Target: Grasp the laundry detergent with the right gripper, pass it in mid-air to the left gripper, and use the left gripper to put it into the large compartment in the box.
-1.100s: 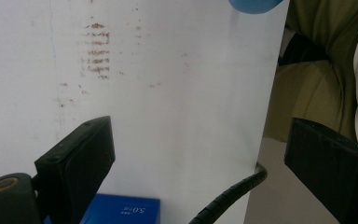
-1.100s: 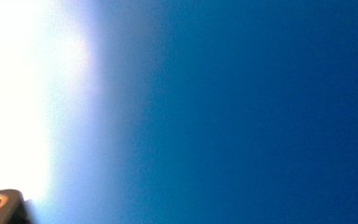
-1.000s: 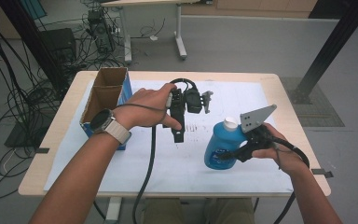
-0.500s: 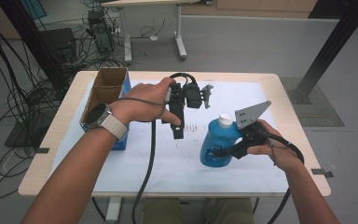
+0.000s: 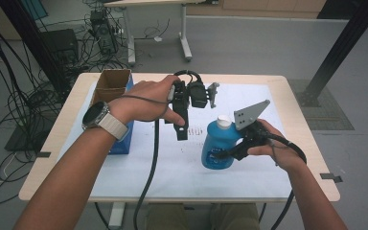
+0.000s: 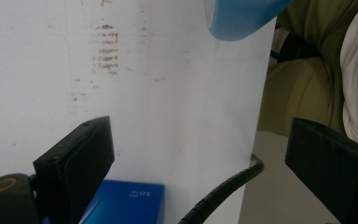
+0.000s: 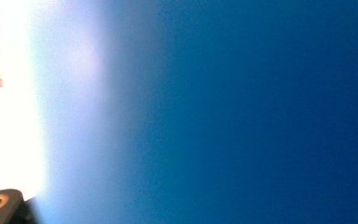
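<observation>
Left gripper view shows the left claw (image 6: 200,163) wide open, empty; high view shows the right claw (image 5: 223,154) clamping the blue bottle (image 5: 216,146).

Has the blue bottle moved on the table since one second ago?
Yes. The blue bottle, held in the right gripper, shifted slightly left, toward the cardboard box.

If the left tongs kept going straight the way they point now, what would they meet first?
Probably the white sheet on the table: the left tongs stand open and point down at it, with nothing between the jaws. The blue bottle sits off to one side of that line, though depth is unclear.
</observation>
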### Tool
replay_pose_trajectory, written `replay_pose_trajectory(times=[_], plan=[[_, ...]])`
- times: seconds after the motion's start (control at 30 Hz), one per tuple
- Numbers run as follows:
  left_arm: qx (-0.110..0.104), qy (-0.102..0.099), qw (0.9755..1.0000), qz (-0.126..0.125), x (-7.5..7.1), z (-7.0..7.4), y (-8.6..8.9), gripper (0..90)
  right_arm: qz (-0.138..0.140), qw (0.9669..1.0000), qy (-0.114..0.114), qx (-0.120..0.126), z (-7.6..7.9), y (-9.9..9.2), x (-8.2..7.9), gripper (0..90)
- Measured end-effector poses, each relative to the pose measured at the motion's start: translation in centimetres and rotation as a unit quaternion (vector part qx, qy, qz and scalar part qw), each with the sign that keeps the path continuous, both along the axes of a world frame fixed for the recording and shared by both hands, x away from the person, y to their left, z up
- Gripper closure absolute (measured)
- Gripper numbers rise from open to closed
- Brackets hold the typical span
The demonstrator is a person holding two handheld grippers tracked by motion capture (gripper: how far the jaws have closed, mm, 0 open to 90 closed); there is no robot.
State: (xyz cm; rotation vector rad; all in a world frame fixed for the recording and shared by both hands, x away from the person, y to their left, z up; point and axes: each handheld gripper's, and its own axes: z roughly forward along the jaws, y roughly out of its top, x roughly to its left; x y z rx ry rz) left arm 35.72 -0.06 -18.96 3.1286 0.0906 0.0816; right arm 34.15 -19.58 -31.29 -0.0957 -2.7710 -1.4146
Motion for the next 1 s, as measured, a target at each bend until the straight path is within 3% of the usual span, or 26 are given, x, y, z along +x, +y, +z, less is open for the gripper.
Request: replay_pose_trajectory(times=[1.0], plan=[[-0.002,-0.004,1.0,-0.003,-0.3,1.6,-0.8,7.8,0.021,0.9997,-0.003,-0.014,0.5,2.7,1.6,43.5]])
